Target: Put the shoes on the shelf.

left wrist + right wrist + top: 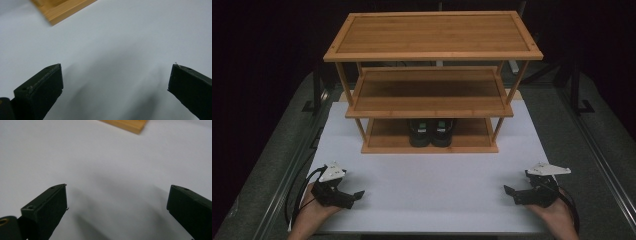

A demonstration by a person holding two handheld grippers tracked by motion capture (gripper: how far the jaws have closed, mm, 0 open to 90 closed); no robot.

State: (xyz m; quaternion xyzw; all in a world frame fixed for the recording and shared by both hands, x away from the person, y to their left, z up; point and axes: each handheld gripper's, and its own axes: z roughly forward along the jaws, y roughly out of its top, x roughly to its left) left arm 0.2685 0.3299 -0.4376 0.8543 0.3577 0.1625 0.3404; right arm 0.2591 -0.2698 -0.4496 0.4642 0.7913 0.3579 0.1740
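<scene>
A three-tier wooden rack (432, 55) stands at the back of the white board (427, 175). A pair of black shoes (431, 132) with green marks sits on its lowest shelf, toes toward me. My left gripper (355, 195) rests near the board's front left corner, open, nothing between its jaws. My right gripper (511, 192) rests near the front right corner, also open and empty. In the left gripper view the left gripper (116, 77) has its black jaws spread wide over bare white board, with a corner of the rack's base (62, 10) beyond. The right gripper (117, 197) looks the same, the rack's base (127, 125) ahead.
The rack's top shelf (432, 32) and middle shelf (429, 92) are bare. Grey matting (562, 125) with metal rails surrounds the board on both sides. A wide stretch of white board lies between the two grippers and the rack.
</scene>
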